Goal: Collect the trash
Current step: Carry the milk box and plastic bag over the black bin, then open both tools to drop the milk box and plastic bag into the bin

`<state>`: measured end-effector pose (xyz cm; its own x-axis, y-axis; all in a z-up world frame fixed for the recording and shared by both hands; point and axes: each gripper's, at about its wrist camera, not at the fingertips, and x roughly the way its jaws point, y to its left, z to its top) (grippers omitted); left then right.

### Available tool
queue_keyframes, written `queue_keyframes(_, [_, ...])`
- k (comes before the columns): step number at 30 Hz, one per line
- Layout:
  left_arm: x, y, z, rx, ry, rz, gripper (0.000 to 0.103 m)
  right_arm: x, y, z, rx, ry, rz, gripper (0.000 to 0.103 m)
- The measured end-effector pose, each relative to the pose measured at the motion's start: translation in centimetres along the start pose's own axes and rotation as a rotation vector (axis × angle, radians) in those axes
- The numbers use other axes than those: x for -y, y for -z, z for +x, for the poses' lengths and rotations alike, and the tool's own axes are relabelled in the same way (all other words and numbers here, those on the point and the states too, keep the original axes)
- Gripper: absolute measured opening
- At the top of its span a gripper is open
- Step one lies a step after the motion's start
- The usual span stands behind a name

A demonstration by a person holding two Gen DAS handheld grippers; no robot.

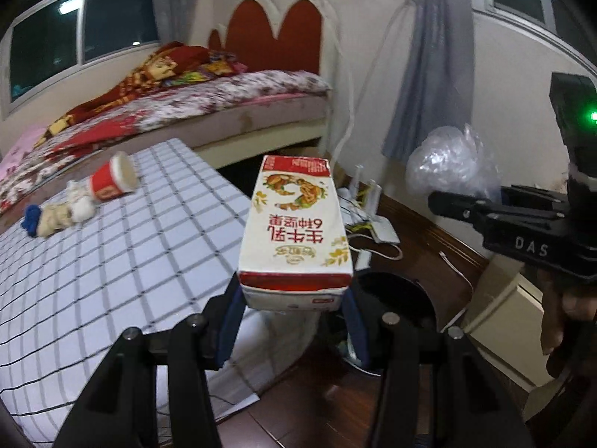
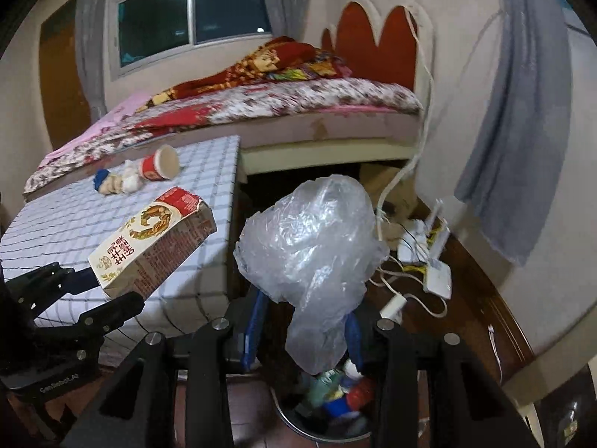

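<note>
Left wrist view: the left gripper (image 1: 294, 321) is clamped on the red-and-white milk carton (image 1: 294, 231), blue finger pads (image 1: 229, 321) pressing its lower end from both sides, so the carton sticks out forward along the fingers with its print upside down to the camera. It is held in the air off the edge of the checked tablecloth (image 1: 112, 261), above the dark rim of the trash bin (image 1: 406, 291) on the wooden floor. On the cloth, well apart from the carton, a red paper cup (image 1: 112, 181) lies on its side, mouth toward the bed (image 1: 209, 108); just beside it are crumpled white tissue (image 1: 80, 201) and a blue-and-beige scrap (cannot tell what it is). Right wrist view: the right gripper (image 2: 309, 332) is closed on a crumpled clear plastic bag (image 2: 309, 246), which bulges up above the fingers and hangs a short tail below them. Directly under it the bin (image 2: 328, 410) is open and holds colourful waste, blurred. The carton (image 2: 149, 242) and left gripper (image 2: 108, 291) show at left, tilted, over the table edge. White power strips and cables (image 2: 425, 257) lie on the floor near the wall, beside the grey curtain (image 2: 522, 112).
</note>
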<state>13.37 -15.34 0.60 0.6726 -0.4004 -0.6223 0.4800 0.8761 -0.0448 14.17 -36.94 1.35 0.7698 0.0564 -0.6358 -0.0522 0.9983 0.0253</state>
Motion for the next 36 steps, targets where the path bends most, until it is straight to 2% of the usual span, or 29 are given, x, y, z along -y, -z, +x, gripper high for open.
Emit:
queue_keyframes(7, [4.1, 0.7, 2.4, -0.058, 0.078, 0.052, 0.051, 4.4, 2.7, 0.5, -0.059, 0.037, 0.068, 0.04])
queue_keyframes(14, [7.0, 1.8, 4.9, -0.131, 0.133, 0.09, 0.051, 6.2, 4.9, 2.0, -0.122, 0.06, 0.073, 0.04])
queue_keyframes(19, [7.8, 2.6, 6.1, -0.172, 0.168, 0.071, 0.051, 7.5, 7.3, 4.4, -0.206, 0.058, 0.085, 0.04])
queue_keyframes(25, [8.3, 4.1, 9.3, -0.27, 0.206, 0.047, 0.051, 8.8, 10.0, 6.9, -0.295, 0.05, 0.086, 0.04])
queue_keyframes(32, [9.0, 5.6, 11.5, -0.34, 0.229, 0.03, 0.051, 8.9, 11.6, 9.3, -0.354, 0.017, 0.06, 0.041])
queue_keyframes(34, [8.8, 5.9, 12.1, -0.348, 0.235, 0.012, 0.052, 8.7, 11.8, 10.1, -0.376, 0.006, 0.046, 0.044])
queue_keyframes(35, [8.8, 5.9, 12.5, -0.35, 0.234, 0.005, 0.055, 8.5, 11.9, 10.5, -0.385, 0.007, 0.036, 0.048])
queue_keyframes(36, [8.7, 6.0, 12.8, -0.36, 0.231, 0.005, 0.06, 8.4, 12.1, 11.1, -0.404, 0.024, 0.02, 0.071])
